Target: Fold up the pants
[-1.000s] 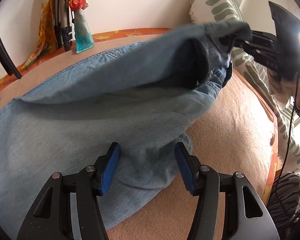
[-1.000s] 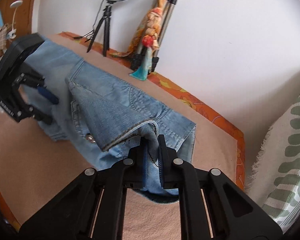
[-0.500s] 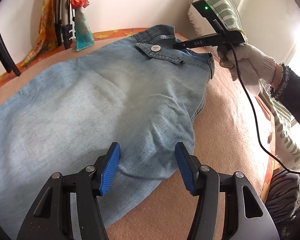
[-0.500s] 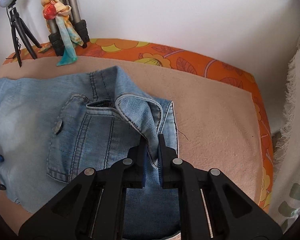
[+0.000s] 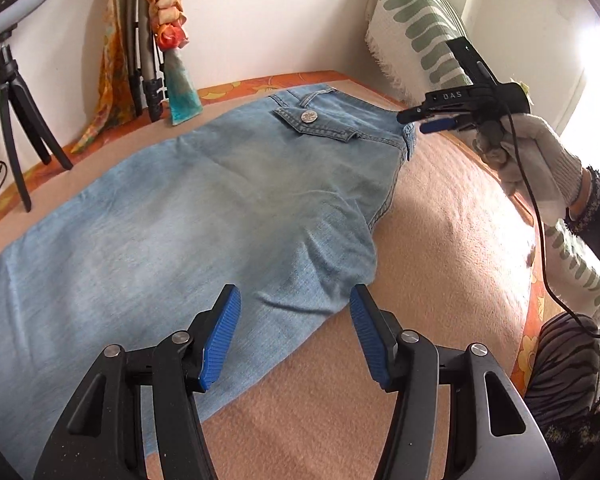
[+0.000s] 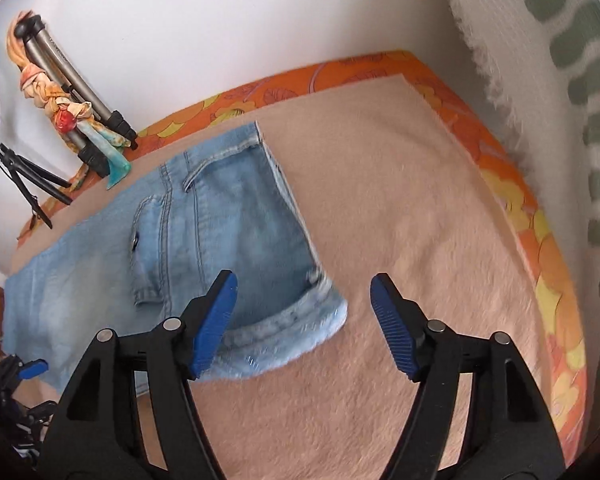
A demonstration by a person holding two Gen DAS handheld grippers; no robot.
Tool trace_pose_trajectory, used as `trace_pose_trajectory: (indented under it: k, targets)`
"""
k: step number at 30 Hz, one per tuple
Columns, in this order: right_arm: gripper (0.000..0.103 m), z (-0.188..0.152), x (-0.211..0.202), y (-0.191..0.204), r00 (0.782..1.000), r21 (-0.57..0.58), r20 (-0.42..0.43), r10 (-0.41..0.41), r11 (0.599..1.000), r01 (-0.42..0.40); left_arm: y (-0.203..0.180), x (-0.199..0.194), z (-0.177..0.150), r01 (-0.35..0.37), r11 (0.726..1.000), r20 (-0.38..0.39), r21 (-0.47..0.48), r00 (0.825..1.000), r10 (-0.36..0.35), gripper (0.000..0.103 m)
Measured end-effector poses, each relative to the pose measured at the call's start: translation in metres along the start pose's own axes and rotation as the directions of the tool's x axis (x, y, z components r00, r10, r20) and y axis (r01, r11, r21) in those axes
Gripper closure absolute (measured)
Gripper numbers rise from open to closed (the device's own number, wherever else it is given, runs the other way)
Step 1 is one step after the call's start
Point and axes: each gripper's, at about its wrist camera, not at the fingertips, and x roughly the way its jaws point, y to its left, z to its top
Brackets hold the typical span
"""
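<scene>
Both grippers spread wide above jeans laid flat on a bed.

Nearest us, the left gripper [image 5: 294,336] hangs with its blue fingers [image 5: 220,338] wide apart and holding nothing, just over the near edge of the pants [image 5: 204,216], which lie spread on the peach blanket [image 5: 440,240]. From the other camera, the right gripper [image 6: 302,326] also has its fingers [image 6: 392,328] wide and empty, poised over the waistband corner of the pants [image 6: 220,216]; we cannot tell whether it touches the cloth. Farther off, a buttoned pocket flap [image 5: 314,122] faces up near the waistband. Beyond, an orange flowered sheet [image 6: 512,184] borders the blanket, a green-patterned pillow [image 5: 416,28] leans at the right, and tripods [image 6: 80,88] with a knotted scarf [image 5: 168,32] stand against the white wall.
</scene>
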Motion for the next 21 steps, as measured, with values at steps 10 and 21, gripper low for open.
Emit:
trace_pose_trajectory:
  k: [10, 21]
  targets:
    - [0.035, -0.021, 0.028, 0.013, 0.992, 0.193, -0.019, 0.123, 0.974, -0.117, 0.029, -0.033, -0.02, -0.076, 0.997, -0.008, -0.021, 0.997, 0.076, 0.047]
    - [0.076, 0.0, -0.013, 0.036, 0.988, 0.035, 0.129, 0.08, 0.996, -0.085, 0.068, -0.045, -0.034, -0.14, 0.985, 0.0, -0.103, 0.99, 0.141, 0.047]
